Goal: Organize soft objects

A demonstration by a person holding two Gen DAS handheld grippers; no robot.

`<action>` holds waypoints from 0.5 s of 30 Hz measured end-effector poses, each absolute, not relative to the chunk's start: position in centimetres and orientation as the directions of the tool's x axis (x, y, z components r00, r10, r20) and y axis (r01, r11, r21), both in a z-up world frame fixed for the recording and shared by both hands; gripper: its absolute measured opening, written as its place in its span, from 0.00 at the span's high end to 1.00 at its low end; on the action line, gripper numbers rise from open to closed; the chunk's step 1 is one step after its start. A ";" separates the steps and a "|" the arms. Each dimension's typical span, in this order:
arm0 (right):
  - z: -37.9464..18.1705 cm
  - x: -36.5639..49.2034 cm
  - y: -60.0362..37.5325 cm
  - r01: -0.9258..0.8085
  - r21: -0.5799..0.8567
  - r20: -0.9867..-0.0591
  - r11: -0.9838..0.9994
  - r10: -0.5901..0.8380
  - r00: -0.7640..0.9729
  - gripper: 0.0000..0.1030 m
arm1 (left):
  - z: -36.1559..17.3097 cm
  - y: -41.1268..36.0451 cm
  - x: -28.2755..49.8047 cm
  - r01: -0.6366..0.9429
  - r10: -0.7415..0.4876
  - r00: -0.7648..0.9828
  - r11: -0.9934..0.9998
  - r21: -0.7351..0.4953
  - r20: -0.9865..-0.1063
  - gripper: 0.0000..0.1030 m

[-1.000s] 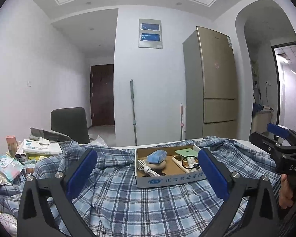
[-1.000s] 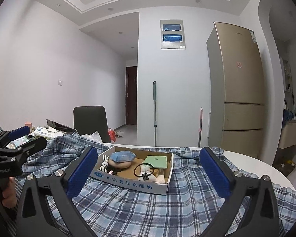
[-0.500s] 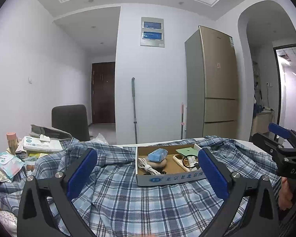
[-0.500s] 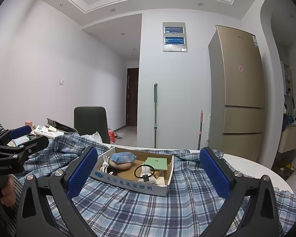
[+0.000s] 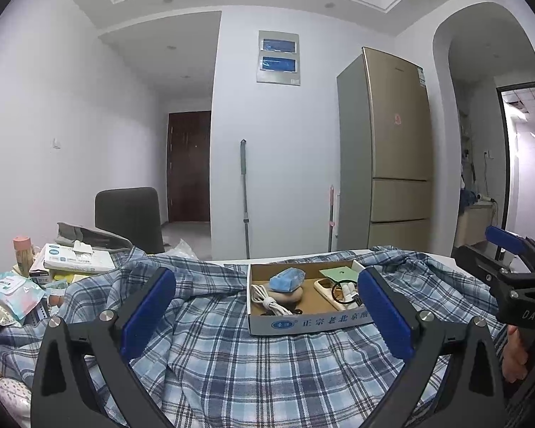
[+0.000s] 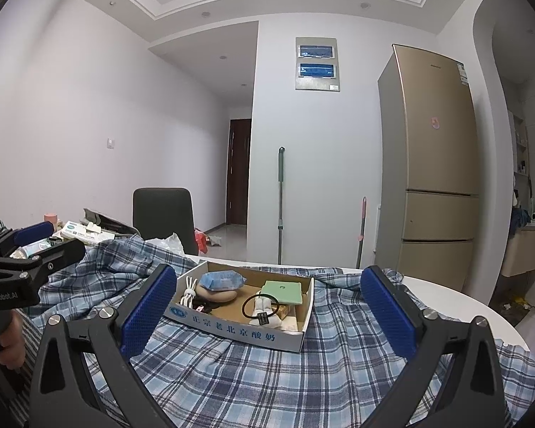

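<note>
A blue plaid shirt (image 5: 232, 356) (image 6: 267, 374) lies spread over the table. On it sits an open cardboard box (image 5: 303, 322) (image 6: 239, 331) holding a blue cloth (image 5: 287, 279) (image 6: 222, 280), a white cable (image 5: 267, 299), a green card (image 6: 281, 292) and a black hair tie (image 6: 260, 305). My left gripper (image 5: 265, 314) hovers open above the shirt, short of the box. My right gripper (image 6: 267, 312) is open too, the box between its fingers in view. Each gripper shows at the edge of the other's view, hand-held.
Packets of wipes (image 5: 12, 294), a tissue pack (image 5: 76, 258) and a pink-capped bottle (image 5: 21, 256) crowd the table's left end. A dark chair (image 5: 128, 214) stands behind. A gold fridge (image 5: 385, 157), a mop (image 5: 245, 196) and a doorway are farther back. The round table edge (image 6: 463, 306) shows at right.
Both cameras have tilted up a little, so the box and shirt sit slightly lower in view. Both grippers remain open with nothing held.
</note>
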State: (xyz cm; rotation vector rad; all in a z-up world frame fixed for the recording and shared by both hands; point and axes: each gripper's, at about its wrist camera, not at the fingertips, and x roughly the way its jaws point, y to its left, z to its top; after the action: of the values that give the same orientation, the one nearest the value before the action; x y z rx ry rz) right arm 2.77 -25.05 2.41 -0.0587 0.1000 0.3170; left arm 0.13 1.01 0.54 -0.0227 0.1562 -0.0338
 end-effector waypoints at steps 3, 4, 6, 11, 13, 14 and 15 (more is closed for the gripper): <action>2.4 2.8 -24.9 -0.313 -0.048 -0.110 0.948 0.307 0.945 0.00 | 0.5 1.2 0.2 0.030 -0.035 0.987 0.999 -0.030 -0.159 0.00; 2.4 2.8 -24.9 -0.313 -0.046 -0.109 0.949 0.306 0.946 0.00 | 0.5 1.2 0.3 0.029 -0.033 0.986 0.999 -0.031 -0.163 0.00; 2.4 2.8 -24.9 -0.313 -0.045 -0.108 0.949 0.307 0.946 0.00 | 0.4 1.3 0.3 0.026 -0.031 0.986 0.999 -0.033 -0.165 0.00; 2.4 2.8 -24.7 -0.312 -0.044 -0.108 0.949 0.306 0.946 0.00 | 0.4 1.5 0.2 0.018 -0.025 0.988 0.999 -0.046 -0.152 0.00; 2.3 2.8 -24.7 -0.312 -0.045 -0.108 0.949 0.306 0.946 0.00 | 0.4 1.6 0.2 0.014 -0.022 0.988 0.999 -0.050 -0.154 0.00; 2.3 2.8 -24.7 -0.312 -0.044 -0.108 0.949 0.306 0.946 0.00 | 0.4 1.6 0.2 0.014 -0.022 0.988 0.999 -0.052 -0.154 0.00; 2.3 2.8 -24.7 -0.312 -0.044 -0.108 0.949 0.306 0.946 0.00 | 0.4 1.6 0.3 0.014 -0.022 0.988 0.999 -0.053 -0.156 0.00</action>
State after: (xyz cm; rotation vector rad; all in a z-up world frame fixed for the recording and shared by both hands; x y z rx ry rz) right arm 2.84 -24.71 2.32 -0.0611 0.1005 0.3149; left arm 0.26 1.65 0.39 -0.0515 0.1572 -0.0180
